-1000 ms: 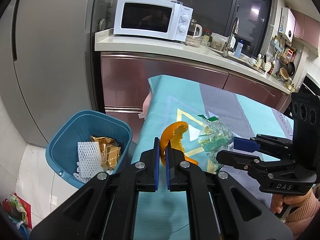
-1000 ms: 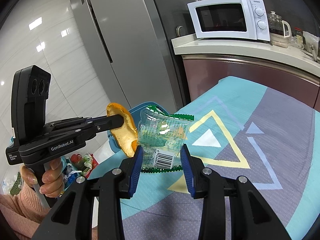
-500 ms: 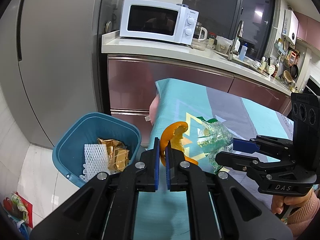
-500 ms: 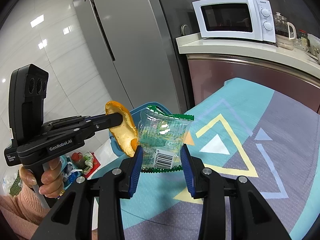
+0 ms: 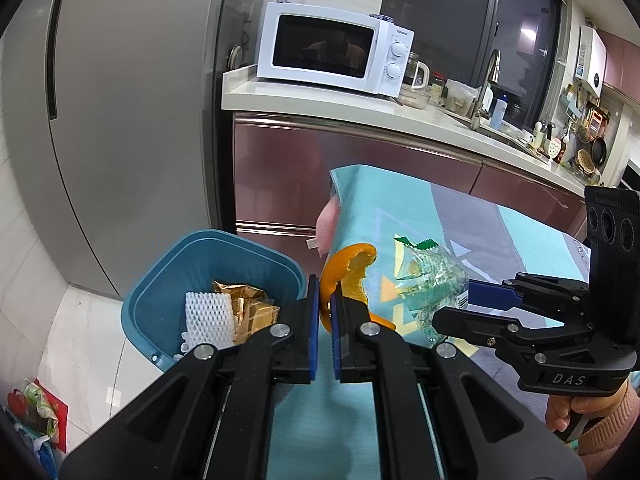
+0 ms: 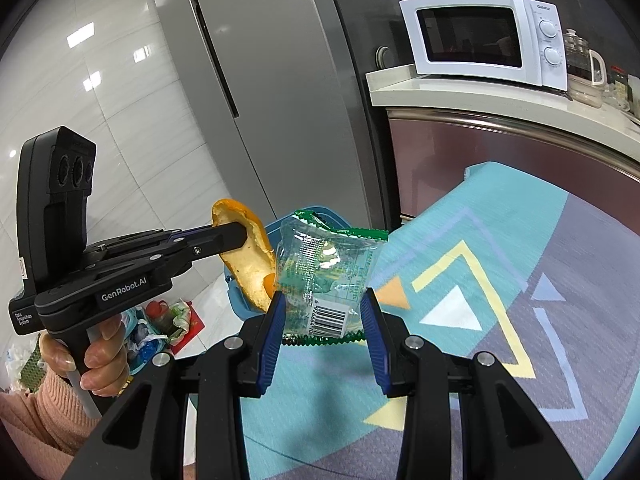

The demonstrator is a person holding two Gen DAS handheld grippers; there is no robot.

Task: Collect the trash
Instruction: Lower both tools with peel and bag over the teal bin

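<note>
My left gripper (image 5: 325,285) is shut on a curled orange peel (image 5: 347,268), held above the table's left edge just right of the blue trash bin (image 5: 148,300). The bin holds a white foam net (image 5: 208,312) and gold foil wrappers (image 5: 250,306). My right gripper (image 6: 323,300) is shut on a clear plastic snack wrapper with green trim (image 6: 326,268), held up over the tablecloth. In the right wrist view the left gripper (image 6: 236,238) and its orange peel (image 6: 248,264) sit just left of the wrapper. The right gripper (image 5: 456,308) holds the wrapper (image 5: 428,280) beside the peel.
The table wears a teal and grey cloth with triangles (image 6: 520,300). A grey fridge (image 5: 120,120) stands behind the bin. A white microwave (image 5: 332,50) sits on the counter (image 5: 360,108). Bags lie on the floor (image 5: 36,412) at lower left.
Both grippers have drifted slightly left toward the bin, each still holding its item. The bin now sits closer to the left gripper's fingers in the left wrist view.
</note>
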